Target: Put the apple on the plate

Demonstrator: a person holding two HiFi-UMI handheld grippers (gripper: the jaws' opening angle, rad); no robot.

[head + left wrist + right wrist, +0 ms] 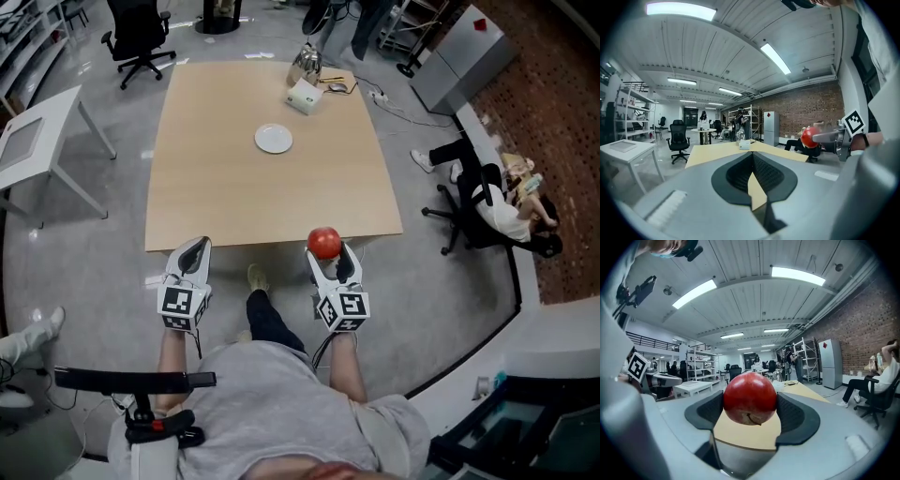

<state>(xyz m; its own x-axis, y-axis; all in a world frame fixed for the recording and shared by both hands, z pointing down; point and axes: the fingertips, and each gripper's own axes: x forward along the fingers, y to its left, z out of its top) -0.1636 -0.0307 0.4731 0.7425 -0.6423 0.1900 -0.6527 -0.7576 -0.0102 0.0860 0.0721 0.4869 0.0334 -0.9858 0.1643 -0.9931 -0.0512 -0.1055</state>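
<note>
My right gripper (326,246) is shut on a red apple (324,242), held just over the near edge of the tan table (216,202). In the right gripper view the apple (750,398) fills the gap between both black pads, stem end down. A small white plate (274,139) lies empty on the far half of the table, well ahead of the apple. My left gripper (195,249) hangs just short of the near table edge, left of the right one; its jaws (752,173) are pressed together with nothing between them. The apple (809,137) also shows at the right of the left gripper view.
A white box (305,96) and shiny clutter (307,62) sit at the table's far edge. A white side table (37,141) stands left, an office chair (139,37) far left. A seated person (502,208) is at the right by the brick wall.
</note>
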